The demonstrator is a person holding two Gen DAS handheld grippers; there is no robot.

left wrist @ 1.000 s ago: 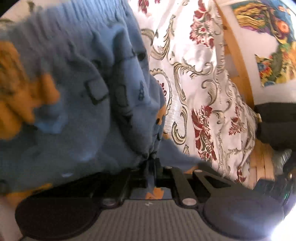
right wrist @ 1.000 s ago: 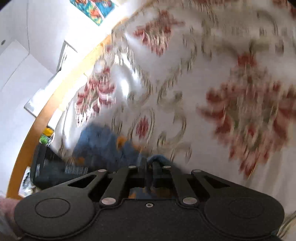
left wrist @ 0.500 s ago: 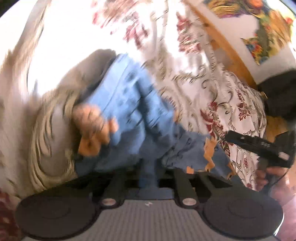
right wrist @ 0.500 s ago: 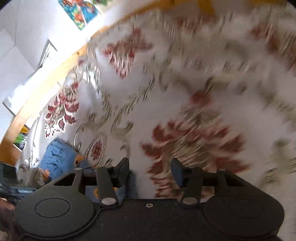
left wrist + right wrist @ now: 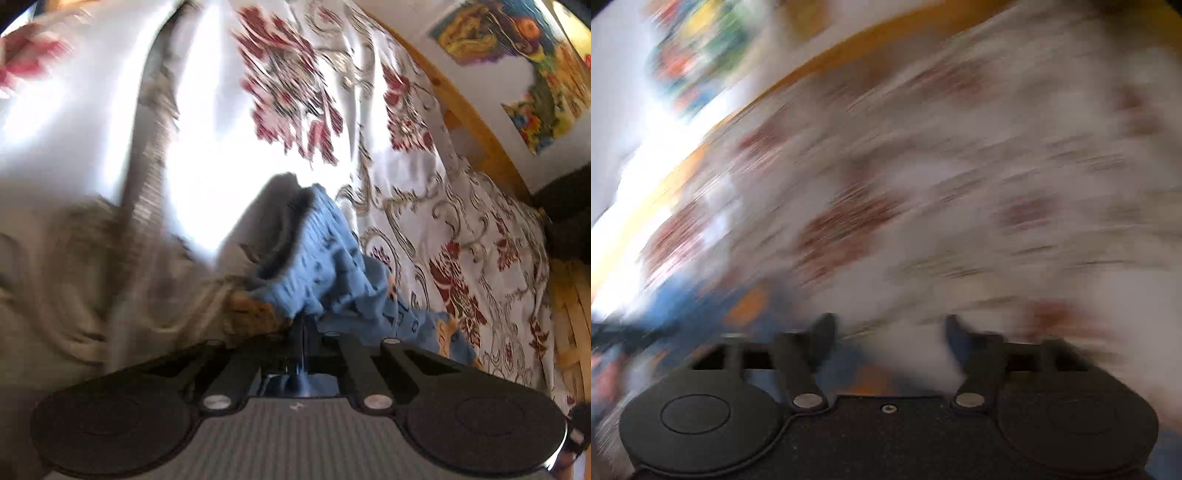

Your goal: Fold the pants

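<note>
Blue pants (image 5: 332, 273) with orange patches lie bunched on a floral bedspread (image 5: 424, 206) in the left wrist view. My left gripper (image 5: 303, 325) is shut on an edge of the blue fabric, which rises just ahead of its fingers. The right wrist view is heavily blurred by motion. There my right gripper (image 5: 888, 332) stands open, fingers wide apart, with nothing clearly between them. A smear of the blue and orange pants (image 5: 738, 310) shows at the lower left of that view, beside the left finger.
The white bedspread with red flowers and grey scrolls covers the bed. A wooden bed frame (image 5: 476, 125) runs along the far side under a wall with colourful pictures (image 5: 524, 48). A dark object (image 5: 565, 214) sits at the right edge.
My right gripper let go of the blue fabric and opened wide, and it is now swinging fast. My left gripper lowered the pants onto the bed, still shut on them.
</note>
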